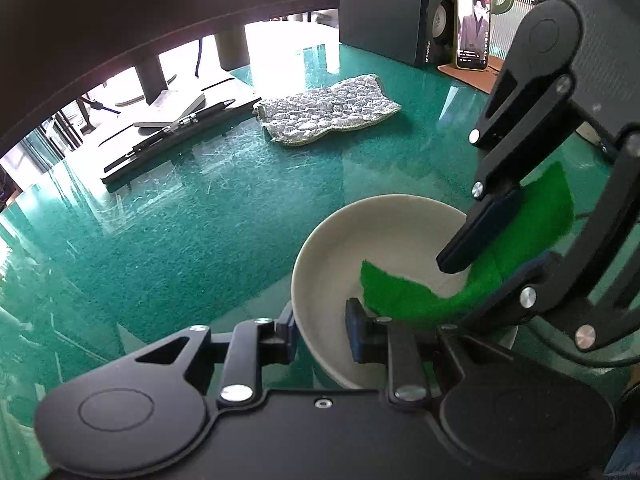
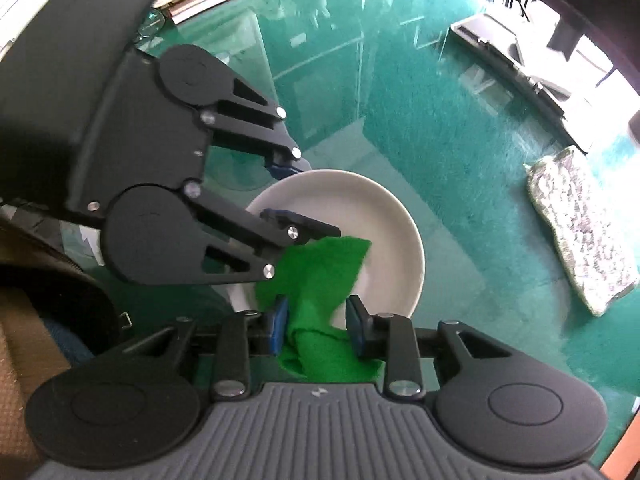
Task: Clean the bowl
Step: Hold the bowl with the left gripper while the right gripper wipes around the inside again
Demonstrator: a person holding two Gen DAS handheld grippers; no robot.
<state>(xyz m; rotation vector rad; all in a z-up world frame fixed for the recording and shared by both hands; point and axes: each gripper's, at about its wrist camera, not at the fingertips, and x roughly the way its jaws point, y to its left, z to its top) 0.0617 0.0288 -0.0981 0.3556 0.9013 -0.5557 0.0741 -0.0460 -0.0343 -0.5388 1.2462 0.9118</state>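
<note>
Bowl (image 1: 360,240) rim between left claw (image 1: 322,334) pads

The bowl (image 1: 384,240) stands on the bench (image 1: 200,240), its near rim between the fingers (image 1: 360,336) of the left gripper (image 1: 322,336). A cloth (image 2: 320,272) hangs into the bowl, between the fingers of the right gripper (image 2: 316,326). In the left wrist view, a folded pad (image 1: 328,110) lies on the bench beyond the bowl, a tray with a pen (image 1: 180,136) to its left, a speaker (image 1: 392,12) and a propped phone (image 1: 473,28) behind it.
</note>
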